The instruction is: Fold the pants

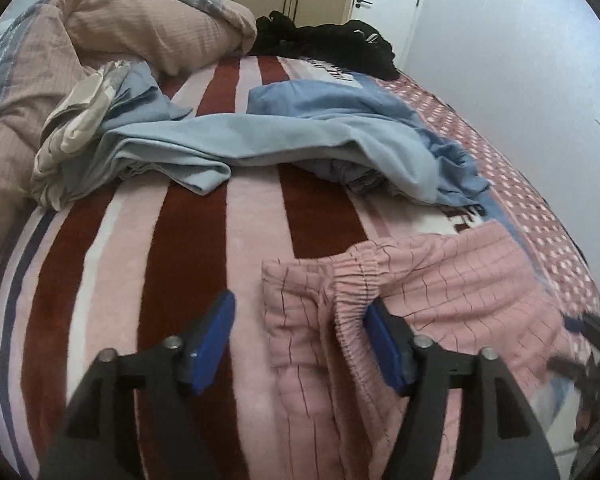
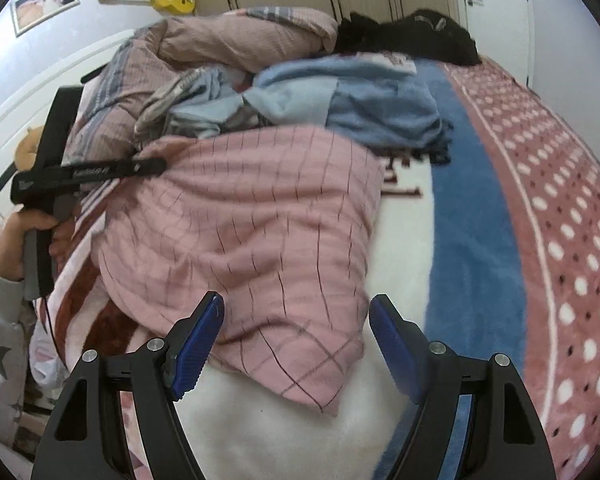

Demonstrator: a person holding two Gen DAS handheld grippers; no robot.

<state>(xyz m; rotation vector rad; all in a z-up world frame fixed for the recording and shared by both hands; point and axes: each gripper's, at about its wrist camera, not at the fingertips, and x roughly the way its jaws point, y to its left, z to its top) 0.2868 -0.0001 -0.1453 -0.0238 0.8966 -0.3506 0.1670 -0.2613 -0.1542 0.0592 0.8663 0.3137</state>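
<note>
Pink checked pants were found rumpled on the striped blanket, near the bed's front edge and well short of the blue clothes heaped behind. At the left, the left gripper was held wide open, its jaws astride the elastic waistband with nothing pinched. Further right, the right gripper was likewise spread wide over the garment's near corner. Grasping seemed the step in hand; both jaws would next need closing on fabric so the pants could be spread flat.

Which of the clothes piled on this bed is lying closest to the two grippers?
The pink checked pants, right at the open left hand-held gripper and right hand-held gripper. The light blue garments and black clothing lie farther back.
</note>
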